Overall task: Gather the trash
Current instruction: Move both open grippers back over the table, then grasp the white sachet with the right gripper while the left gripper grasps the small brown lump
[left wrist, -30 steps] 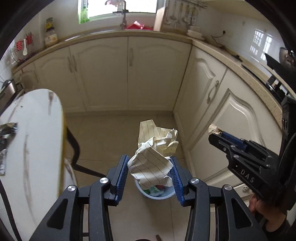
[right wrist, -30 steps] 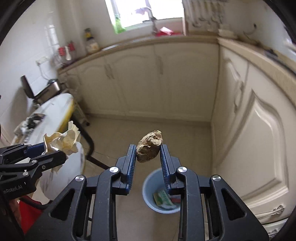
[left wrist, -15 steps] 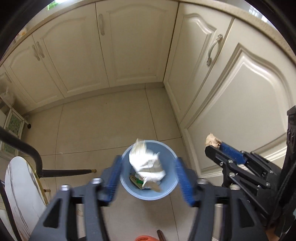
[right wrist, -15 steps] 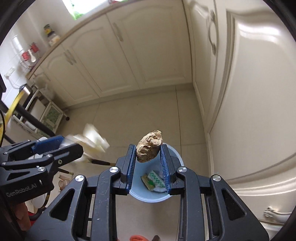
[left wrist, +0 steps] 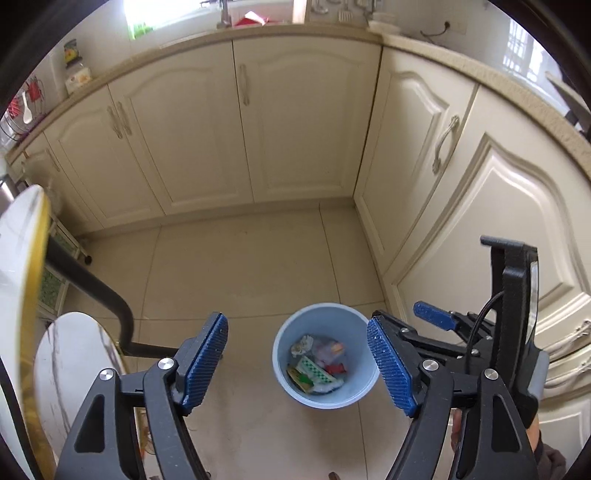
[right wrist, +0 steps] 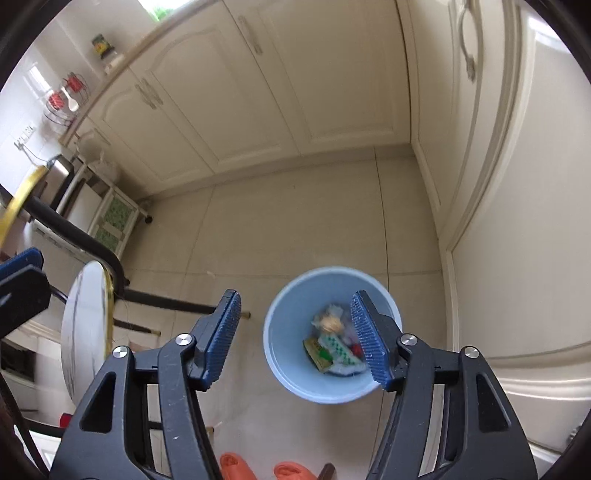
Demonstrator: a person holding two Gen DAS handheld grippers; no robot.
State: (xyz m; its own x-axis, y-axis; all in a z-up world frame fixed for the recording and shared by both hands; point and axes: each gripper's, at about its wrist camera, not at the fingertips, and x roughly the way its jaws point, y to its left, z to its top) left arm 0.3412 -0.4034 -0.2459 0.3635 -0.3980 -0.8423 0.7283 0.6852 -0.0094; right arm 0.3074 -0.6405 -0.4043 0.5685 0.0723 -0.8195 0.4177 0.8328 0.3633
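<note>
A: What has changed since a second ago?

B: Both loads are gone. The left gripper [left wrist: 297, 363], which pinched a crumpled sheet of lined paper, now has its blue ribbed pads spread wide with nothing between them. The right gripper [right wrist: 295, 338], which held a brown lump, is likewise splayed apart and bare.

A: Where did the trash go?

B: Into the round pale-blue plastic bin [left wrist: 280, 354] on the floor below both grippers. In the right wrist view the brown lump [right wrist: 330, 324] lies, blurred, among the rubbish in the bin [right wrist: 284, 332], above a green-and-white checked wrapper [right wrist: 338, 349]. In the left wrist view a crumpled pale wad [left wrist: 302, 344] sits at the bin's upper left beside the checked wrapper [left wrist: 314, 370] and some red scraps [left wrist: 334, 368]; I cannot tell whether that wad is the lined paper.

A: And around it, moving outward?

B: Orange slippers [right wrist: 255, 468] show at the bottom edge of the right wrist view. To the left is a round white marble-patterned tabletop with a gold rim [left wrist: 74, 369] on a curved black leg [left wrist: 92, 291]. Beyond lies the beige tiled floor [left wrist: 240, 266], then cream panelled cabinet doors [left wrist: 295, 122] meeting in a corner, with a speckled countertop [left wrist: 258, 33] above.
</note>
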